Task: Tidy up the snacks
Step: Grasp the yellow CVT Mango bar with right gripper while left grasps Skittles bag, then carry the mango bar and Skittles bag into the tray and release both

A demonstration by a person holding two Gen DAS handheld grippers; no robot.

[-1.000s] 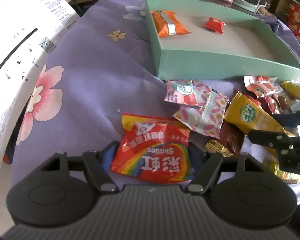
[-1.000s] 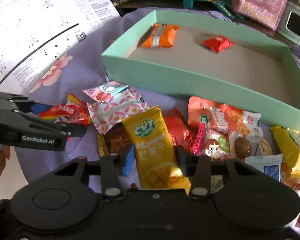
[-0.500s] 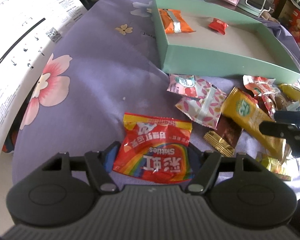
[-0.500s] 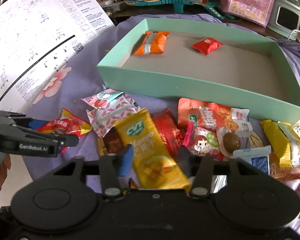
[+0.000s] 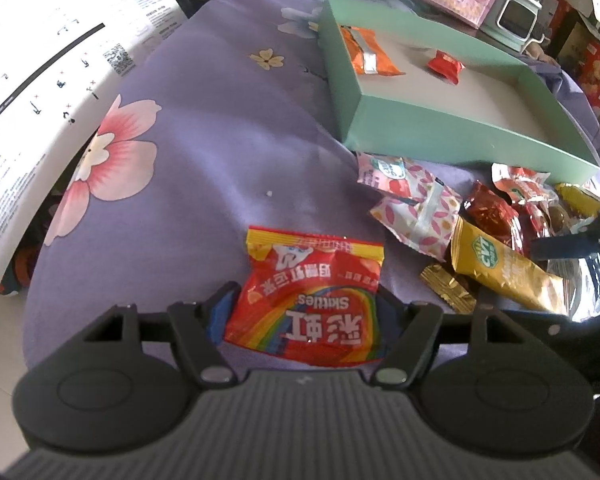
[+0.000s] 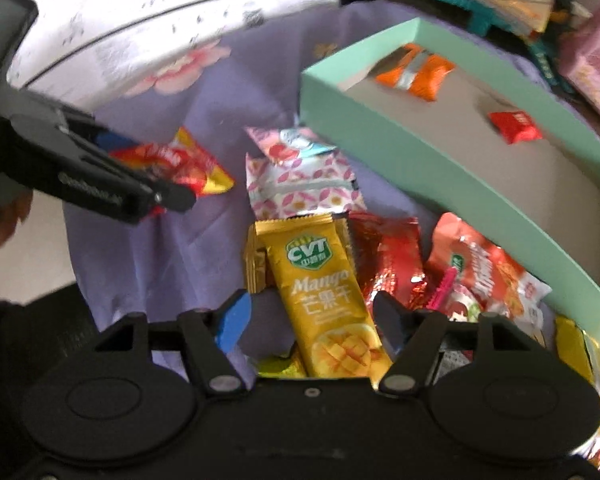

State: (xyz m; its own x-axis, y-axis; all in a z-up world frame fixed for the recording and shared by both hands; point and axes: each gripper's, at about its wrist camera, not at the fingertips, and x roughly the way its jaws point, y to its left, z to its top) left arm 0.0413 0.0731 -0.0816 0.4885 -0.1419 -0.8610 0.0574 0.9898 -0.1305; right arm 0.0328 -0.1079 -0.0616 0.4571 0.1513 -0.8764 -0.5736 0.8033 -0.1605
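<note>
Purple cloth (image 5: 220, 152): flowered, covers the surface.
Left tongs (image 5: 304, 312): clamped on the Skittles bag (image 5: 312, 292).
Right tongs (image 6: 308, 316): apart around the mango bar (image 6: 328, 292).
Mint box (image 5: 452, 136): ahead of both tongs, holding 2 snacks.
Room: cluttered beyond the box.

left gripper (image 5: 304, 304): fingers clamped on both side edges of the Skittles bag (image 5: 312, 300), well apart from the green box (image 5: 452, 140) | right gripper (image 6: 312, 316): fingers spread either side of the mango bar (image 6: 324, 292), just short of the same box
</note>
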